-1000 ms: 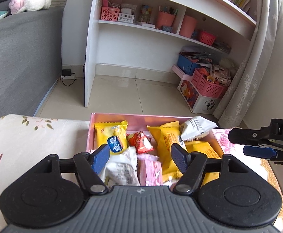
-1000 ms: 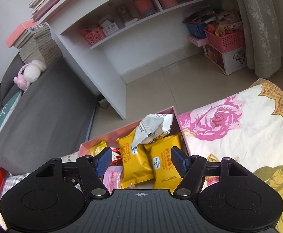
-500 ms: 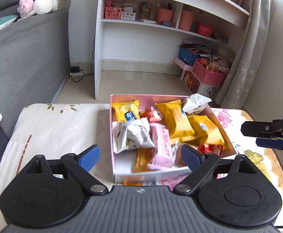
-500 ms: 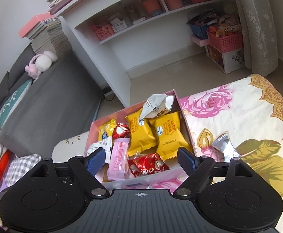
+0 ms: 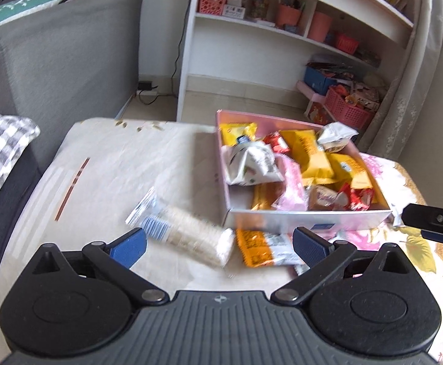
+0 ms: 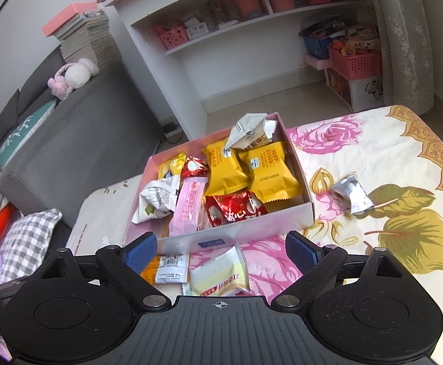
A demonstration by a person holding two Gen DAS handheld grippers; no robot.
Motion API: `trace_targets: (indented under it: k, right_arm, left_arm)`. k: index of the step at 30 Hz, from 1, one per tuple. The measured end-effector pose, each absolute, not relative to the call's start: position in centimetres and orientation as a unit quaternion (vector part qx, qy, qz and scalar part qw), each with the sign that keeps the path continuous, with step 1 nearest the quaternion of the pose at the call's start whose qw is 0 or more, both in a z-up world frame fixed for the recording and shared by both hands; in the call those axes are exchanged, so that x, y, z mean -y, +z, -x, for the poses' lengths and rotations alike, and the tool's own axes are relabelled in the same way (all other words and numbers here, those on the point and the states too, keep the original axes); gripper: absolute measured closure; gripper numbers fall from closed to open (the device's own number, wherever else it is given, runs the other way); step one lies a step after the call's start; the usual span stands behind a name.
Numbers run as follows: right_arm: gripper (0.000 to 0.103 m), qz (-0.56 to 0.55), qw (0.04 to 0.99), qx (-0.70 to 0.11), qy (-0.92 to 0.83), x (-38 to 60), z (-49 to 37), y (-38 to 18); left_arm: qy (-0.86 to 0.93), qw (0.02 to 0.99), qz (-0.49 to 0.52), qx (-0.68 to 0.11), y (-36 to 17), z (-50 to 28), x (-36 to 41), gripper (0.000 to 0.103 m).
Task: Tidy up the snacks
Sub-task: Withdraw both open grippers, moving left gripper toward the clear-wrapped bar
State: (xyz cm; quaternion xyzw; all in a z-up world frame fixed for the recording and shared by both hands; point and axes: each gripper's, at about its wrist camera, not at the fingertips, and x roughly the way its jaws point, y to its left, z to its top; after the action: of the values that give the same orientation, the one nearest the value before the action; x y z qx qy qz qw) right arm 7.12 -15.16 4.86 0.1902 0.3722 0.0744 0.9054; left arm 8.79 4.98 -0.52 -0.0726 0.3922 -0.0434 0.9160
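A pink box on the flowered cloth holds several snack packets, yellow, red, pink and white. In front of it lie a clear sleeve of round crackers, an orange-and-white packet and a pale packet with red print. A silver packet lies right of the box. My left gripper is open and empty, above the crackers and orange packet. My right gripper is open and empty, above the pale packet; it also shows at the right edge of the left wrist view.
A grey sofa with a checked cushion stands to the left. A white shelf unit with baskets and cups stands behind. Pink baskets sit on the floor by the curtain.
Both grippers have pulled back from over the box and opened wider. The loose packets in front of the box have come into view.
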Motion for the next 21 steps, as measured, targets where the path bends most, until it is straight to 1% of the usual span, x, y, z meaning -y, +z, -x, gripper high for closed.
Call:
trace_targets:
  k: [6, 9, 21]
  right_arm:
    - [0.01, -0.154, 0.917, -0.361, 0.069, 13.9, -6.1, 3.3]
    - [0.007, -0.127, 0.925, -0.351, 0.072, 12.9, -5.9, 2.8]
    - [0.007, -0.035, 0.919, -0.379, 0.1, 9.5, -6.3, -0.3]
  left_arm:
    - [0.015, 0.902, 0.09, -0.422, -2.8, -8.5, -6.3, 0.001]
    - [0.043, 0.892, 0.117, -0.434, -3.6, -8.9, -6.9, 0.001]
    - [0.125, 0.866, 0.218, -0.432, -4.6, -11.6, -9.3, 0.001]
